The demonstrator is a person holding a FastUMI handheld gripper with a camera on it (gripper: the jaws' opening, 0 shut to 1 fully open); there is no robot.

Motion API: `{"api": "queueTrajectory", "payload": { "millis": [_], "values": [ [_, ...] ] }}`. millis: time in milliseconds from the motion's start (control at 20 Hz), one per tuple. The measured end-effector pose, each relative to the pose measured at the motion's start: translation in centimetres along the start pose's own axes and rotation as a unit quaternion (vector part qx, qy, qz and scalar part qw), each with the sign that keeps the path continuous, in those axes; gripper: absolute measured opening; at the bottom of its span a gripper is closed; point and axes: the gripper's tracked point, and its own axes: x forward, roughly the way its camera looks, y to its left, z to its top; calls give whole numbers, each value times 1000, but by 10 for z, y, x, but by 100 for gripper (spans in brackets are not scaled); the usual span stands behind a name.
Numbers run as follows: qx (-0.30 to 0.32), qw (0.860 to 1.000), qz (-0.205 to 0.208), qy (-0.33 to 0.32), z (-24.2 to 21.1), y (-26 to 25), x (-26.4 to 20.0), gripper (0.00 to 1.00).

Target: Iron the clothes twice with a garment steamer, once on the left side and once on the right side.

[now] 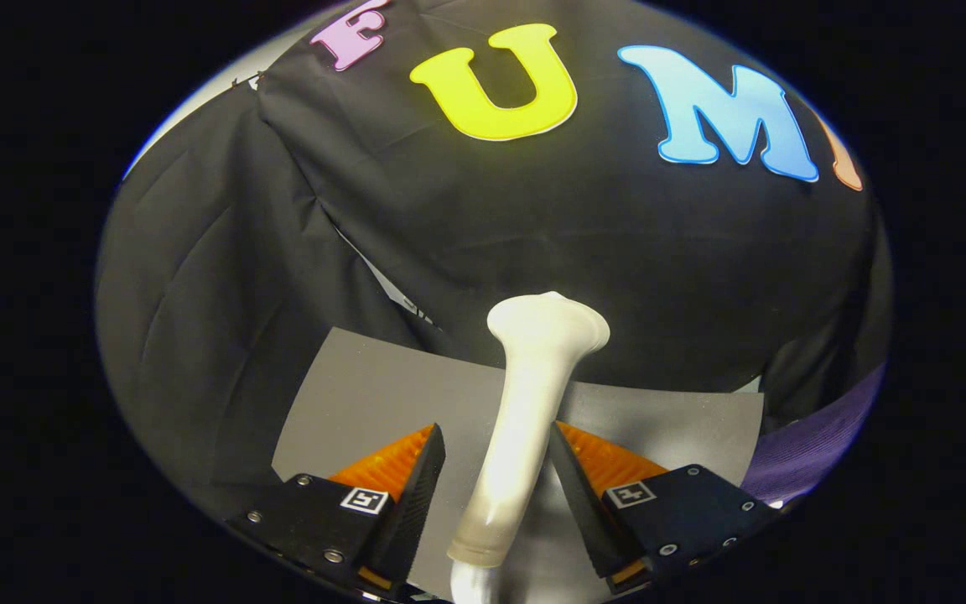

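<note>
Fingers of the gripper (497,457) spread apart, steamer (525,419) standing between them; right finger close against the handle or touching it, left finger with a gap, so no grip on it. White steamer upright, flared head beyond the fingertips. Grey mat (366,403) under and ahead. Purple cloth (818,445) off to the right. Black wall (533,226) behind.

Fisheye rides the hand-held gripper (495,453), apparently facing the booth wall (533,218) closely
</note>
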Motion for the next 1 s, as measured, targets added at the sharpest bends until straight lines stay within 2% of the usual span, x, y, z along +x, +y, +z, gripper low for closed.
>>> {"api": "queueTrajectory", "payload": {
  "millis": [150, 250, 350, 500, 750, 1000],
  "values": [
    [8, 1000, -20, 9, -2, -12, 10, 68],
    [31, 999, -2, 17, -5, -9, 15, 54],
    [61, 998, 15, 17, -4, -9, 17, 50],
    [56, 998, 34, 6, -5, -1, 13, 37],
    [18, 998, 53, -42, -11, 19, -25, 35],
    [-5, 995, 25, -92, -31, 19, -72, 35]
  ]
}}
